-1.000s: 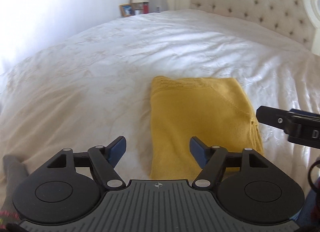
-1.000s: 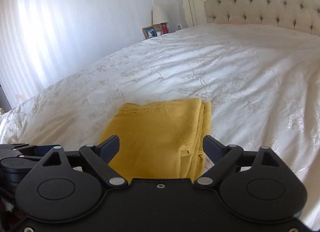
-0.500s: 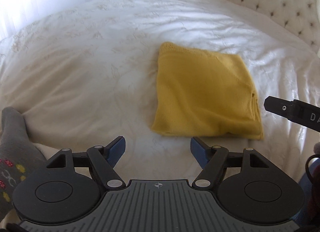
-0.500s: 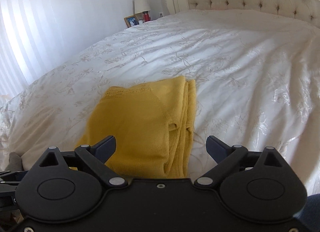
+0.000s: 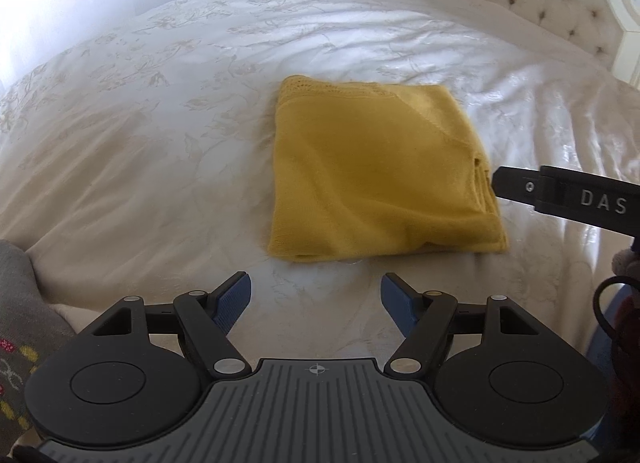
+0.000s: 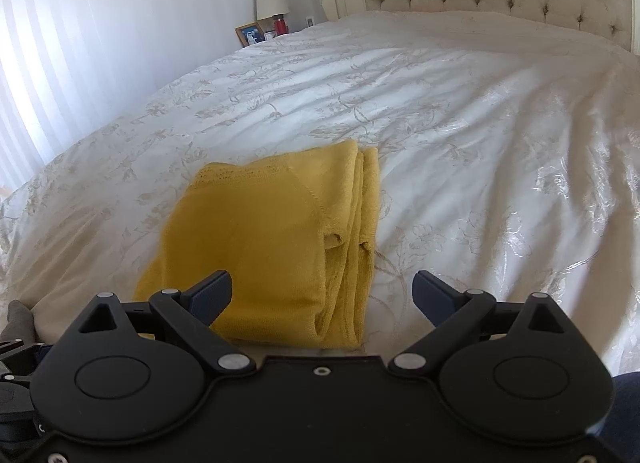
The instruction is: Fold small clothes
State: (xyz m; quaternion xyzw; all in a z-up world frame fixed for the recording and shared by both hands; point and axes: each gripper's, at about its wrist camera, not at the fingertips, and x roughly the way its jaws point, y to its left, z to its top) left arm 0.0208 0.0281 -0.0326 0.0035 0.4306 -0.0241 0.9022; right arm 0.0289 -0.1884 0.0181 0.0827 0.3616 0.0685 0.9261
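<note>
Noted at the far left a grey patterned cloth point(image 5: 20, 303), bunched at the edge of the bedspread point(image 5: 140, 143) and not yet folded. Kept the left gripper point(image 5: 316, 299) with its tongs apart and nothing between them, over bare bedspread just short of the yellow garment point(image 5: 376, 179). Found that garment lying flat near the middle of the bed as a tidy rectangle, smooth on its left side, with stacked layer edges and a small tuck showing along its right side. Judged the folding of this piece done or all but done, so took the step in hand as either one last halving or a release before turning to the grey cloth. For a last fold, thought it best to pinch both near corners through every layer, lift only a little, carry the near edge over to the far one and lay it down squarely, since soft knit like this would slide and fan out at the loose right side. Held the right gripper point(image 6: 322, 295) with tongs apart too, clamped on nothing, its left finger above the garment's near edge and its right finger over bedspread beside the layered side. Reckoned that right side the one to watch, and a light press there wiser than a tug.
</note>
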